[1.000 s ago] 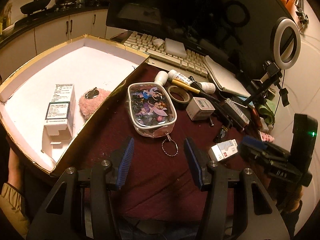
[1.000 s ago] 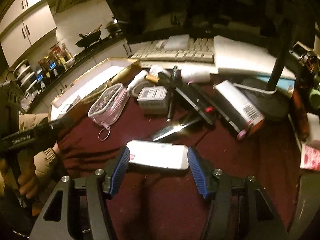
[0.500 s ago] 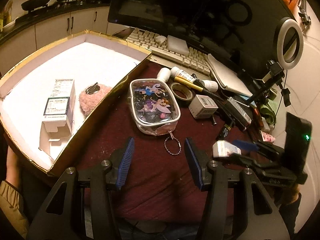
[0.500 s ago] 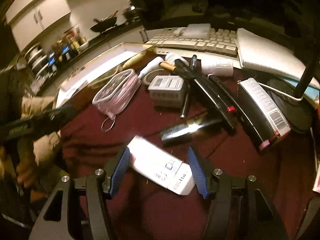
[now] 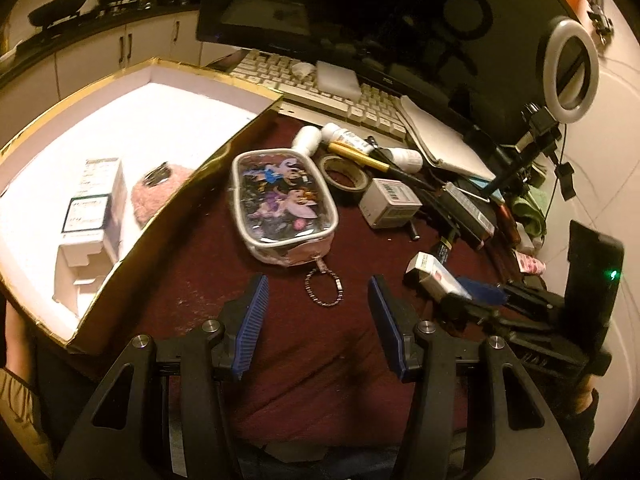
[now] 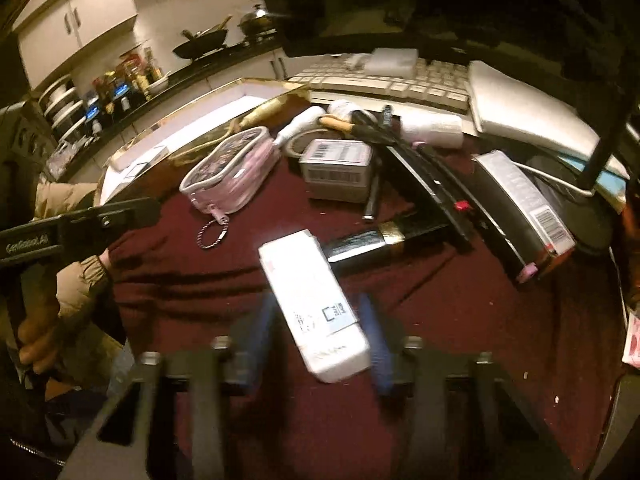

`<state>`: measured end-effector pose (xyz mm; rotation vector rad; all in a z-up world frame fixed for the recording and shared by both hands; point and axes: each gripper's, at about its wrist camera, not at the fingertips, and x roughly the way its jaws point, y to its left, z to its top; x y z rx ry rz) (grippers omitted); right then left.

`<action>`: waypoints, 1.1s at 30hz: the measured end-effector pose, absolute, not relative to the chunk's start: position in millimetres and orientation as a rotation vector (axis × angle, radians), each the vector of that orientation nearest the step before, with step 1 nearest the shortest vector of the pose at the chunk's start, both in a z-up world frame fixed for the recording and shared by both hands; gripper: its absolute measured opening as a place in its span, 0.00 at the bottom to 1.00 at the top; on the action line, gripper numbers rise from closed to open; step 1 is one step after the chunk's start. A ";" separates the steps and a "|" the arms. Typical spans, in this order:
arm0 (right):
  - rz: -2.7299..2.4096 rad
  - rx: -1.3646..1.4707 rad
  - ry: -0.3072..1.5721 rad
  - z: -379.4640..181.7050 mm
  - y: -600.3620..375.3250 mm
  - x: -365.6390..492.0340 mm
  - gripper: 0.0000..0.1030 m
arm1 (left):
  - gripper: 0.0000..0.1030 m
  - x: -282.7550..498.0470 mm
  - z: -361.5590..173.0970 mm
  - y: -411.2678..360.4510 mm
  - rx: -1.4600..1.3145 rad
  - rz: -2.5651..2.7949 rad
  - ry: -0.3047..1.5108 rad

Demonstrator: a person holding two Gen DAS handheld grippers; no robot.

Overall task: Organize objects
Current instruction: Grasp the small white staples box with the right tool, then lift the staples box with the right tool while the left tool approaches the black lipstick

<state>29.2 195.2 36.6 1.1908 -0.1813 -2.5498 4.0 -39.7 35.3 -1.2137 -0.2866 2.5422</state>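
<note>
Right gripper (image 6: 320,344) and the small white carton (image 6: 316,312) on the dark red cloth (image 6: 460,340). Within the last half second the jaws have been closing around the carton, which has swung from lying crosswise between the blue pads to lying nearly lengthwise, its labelled end toward the camera. The pads now stand just beside its 2 long sides; motion blur hides the contact lines, so whether they already press on the cardboard cannot be told, though a grasp appears to be forming. The left-wrist view shows the same carton (image 5: 434,278) at the tip of the right gripper (image 5: 476,294), tilted and possibly lifted at 1 end. The left gripper (image 5: 316,312) hangs with its jaws apart and nothing between them, above bare cloth in front of the cartoon-printed pouch (image 5: 282,204). The gold-edged tray (image 5: 208,164) at the left already holds 1 printed box (image 5: 94,204) and 1 pink fluffy item (image 5: 154,200). Judged from this layout, the carton is the next thing bound for the tray, and a firm hold is the step in hand.
</note>
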 end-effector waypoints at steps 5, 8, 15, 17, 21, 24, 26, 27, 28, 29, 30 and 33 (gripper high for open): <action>-2.605 1.155 -0.327 48.9 227.4 40.9 0.31 | 0.50 -4.0 36.0 -12.5 -1.214 2.488 -0.202; -2.646 1.198 -0.383 49.7 245.1 49.9 0.30 | 0.50 -7.7 37.1 7.2 -1.202 2.451 -0.139; -2.630 1.147 -0.315 51.8 242.4 58.4 0.34 | 0.50 -10.2 41.0 26.5 -1.182 2.431 -0.042; -2.620 1.110 -0.297 55.0 237.7 56.6 0.54 | 0.50 -9.8 39.9 23.8 -1.193 2.438 -0.056; -2.579 1.074 -0.234 55.0 222.4 48.3 0.59 | 0.50 -9.6 35.6 15.9 -1.225 2.447 -0.096; -2.552 1.081 -0.190 48.3 212.9 38.8 0.59 | 0.50 -8.4 34.4 11.7 -1.232 2.449 -0.115; -2.558 1.139 -0.158 41.1 207.9 30.0 0.59 | 0.50 -7.6 34.3 10.2 -1.230 2.450 -0.120; -2.559 1.157 -0.150 37.9 206.1 27.6 0.59 | 0.50 -7.0 34.0 9.4 -1.229 2.451 -0.123; -2.541 1.172 -0.148 34.9 204.5 26.7 0.59 | 0.50 -6.4 33.8 8.2 -1.229 2.451 -0.126; -2.535 1.169 -0.134 34.8 202.0 28.5 0.59 | 0.50 -6.5 33.5 7.2 -1.229 2.451 -0.131; -2.531 1.159 -0.123 35.9 200.3 31.2 0.59 | 0.50 -6.4 33.1 5.8 -1.230 2.450 -0.137; -2.508 1.134 -0.086 39.7 193.7 42.6 0.48 | 0.50 -7.0 31.2 2.9 -1.239 2.444 -0.154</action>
